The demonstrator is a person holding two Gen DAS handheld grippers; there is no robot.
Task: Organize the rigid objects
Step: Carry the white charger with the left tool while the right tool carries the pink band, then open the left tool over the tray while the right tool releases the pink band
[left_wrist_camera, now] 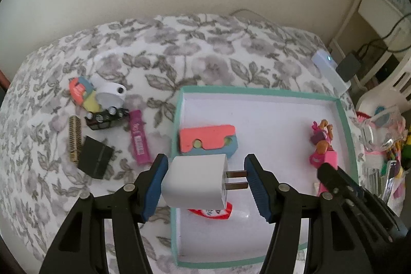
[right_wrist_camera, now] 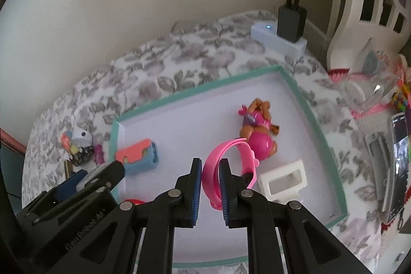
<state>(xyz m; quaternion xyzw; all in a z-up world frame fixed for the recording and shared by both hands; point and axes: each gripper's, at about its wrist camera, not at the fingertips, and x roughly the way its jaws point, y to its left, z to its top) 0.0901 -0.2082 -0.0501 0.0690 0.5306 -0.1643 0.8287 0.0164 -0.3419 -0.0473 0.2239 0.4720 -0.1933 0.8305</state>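
Left wrist | your left tool (left_wrist_camera: 205,184) pinches white charger (left_wrist_camera: 196,180) by its prongs, could twist loose over teal tray (left_wrist_camera: 345,120) | your right tool (right_wrist_camera: 210,186) pinches pink band (right_wrist_camera: 226,158), may spring out.

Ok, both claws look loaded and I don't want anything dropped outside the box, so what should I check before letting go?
1. Left claw grips the white plastic plug adapter: ok, pads on its body and prong ends.
2. Right claw grips the pink rubber wristband: ok, strap pinched between pads.
3. Adapter over the teal-rimmed white box: not ok, it straddles the left rim.
4. Wristband over the box floor: ok.
5. Landing spot clear under wristband: cannot tell; brown-and-pink toy figure and white plastic frame lie close.
6. Under adapter: not ok, red-and-white item lies below.
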